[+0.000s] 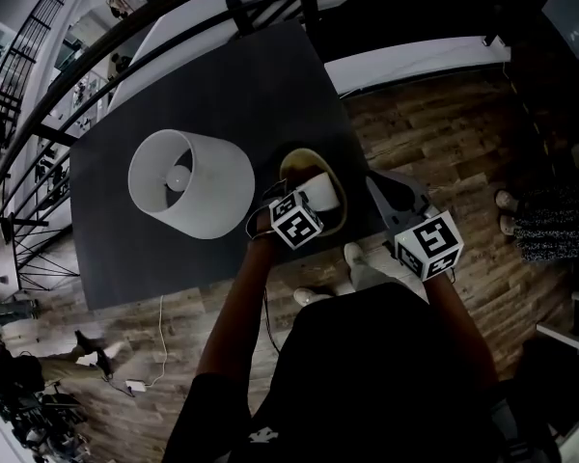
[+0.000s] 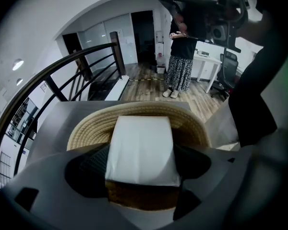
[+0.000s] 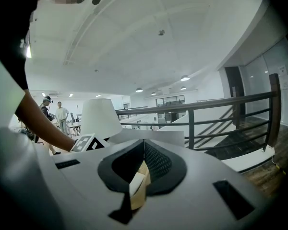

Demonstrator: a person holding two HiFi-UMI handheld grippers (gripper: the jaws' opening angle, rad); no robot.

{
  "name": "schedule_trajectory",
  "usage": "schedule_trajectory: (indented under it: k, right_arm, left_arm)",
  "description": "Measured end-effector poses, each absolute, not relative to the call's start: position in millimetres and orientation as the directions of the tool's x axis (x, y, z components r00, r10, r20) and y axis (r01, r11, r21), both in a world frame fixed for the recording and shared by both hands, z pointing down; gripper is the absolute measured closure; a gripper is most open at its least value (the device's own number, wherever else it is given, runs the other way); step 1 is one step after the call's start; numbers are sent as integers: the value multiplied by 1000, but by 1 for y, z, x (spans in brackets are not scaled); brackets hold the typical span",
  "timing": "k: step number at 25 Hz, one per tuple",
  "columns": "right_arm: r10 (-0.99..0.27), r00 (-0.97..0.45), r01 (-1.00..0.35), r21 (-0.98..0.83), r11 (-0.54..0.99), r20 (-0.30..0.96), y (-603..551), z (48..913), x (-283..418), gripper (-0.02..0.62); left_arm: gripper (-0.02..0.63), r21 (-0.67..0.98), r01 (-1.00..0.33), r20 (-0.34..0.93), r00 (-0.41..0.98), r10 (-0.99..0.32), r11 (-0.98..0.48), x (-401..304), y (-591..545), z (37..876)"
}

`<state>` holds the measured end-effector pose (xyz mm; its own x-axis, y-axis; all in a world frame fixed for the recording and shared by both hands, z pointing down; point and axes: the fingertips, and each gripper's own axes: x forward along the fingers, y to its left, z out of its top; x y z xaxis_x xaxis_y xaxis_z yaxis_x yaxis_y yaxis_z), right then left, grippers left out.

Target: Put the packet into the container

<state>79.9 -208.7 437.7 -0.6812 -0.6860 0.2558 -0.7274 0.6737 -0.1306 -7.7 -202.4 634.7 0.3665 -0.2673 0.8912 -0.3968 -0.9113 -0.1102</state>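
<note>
Currently your left claw [image 2: 143, 166] clamps packet [image 2: 141, 145] at container [image 2: 89, 128] mouth for straight drop; right claw [image 3: 143, 169] closed, empty, aside.

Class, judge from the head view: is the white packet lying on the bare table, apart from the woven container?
No: the packet shows inside the rim of the woven container, not on bare tabletop.

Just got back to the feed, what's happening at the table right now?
The person's left gripper is clamped on the white packet and holds it right over the opening of the woven basket. The basket stands on the dark table, beside a white lampshade. The packet is not yet released. The right gripper, jaws together, hangs off to the right of the basket and takes no part.
</note>
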Motion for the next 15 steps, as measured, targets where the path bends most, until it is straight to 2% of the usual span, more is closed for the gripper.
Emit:
schedule_trajectory:
  k: [9, 11, 13, 15]
  right_arm:
    - [-677, -696, -716, -163, 679, 239, -208, 443, 81, 591]
    - [-677, -697, -715, -163, 679, 237, -209, 442, 80, 591]
    - [-676, -698, -714, -164, 680, 236, -211, 441, 79, 591]
    - [-674, -699, -713, -163, 682, 237, -211, 441, 77, 591]
  left_arm:
    - [193, -139, -404, 865, 395, -310, -904, -6, -198, 633]
    - [176, -125, -416, 855, 415, -311, -901, -7, -200, 631]
    - [115, -125, -438, 840, 431, -329, -890, -8, -204, 626]
    - [95, -129, -458, 825, 442, -351, -879, -8, -207, 620]
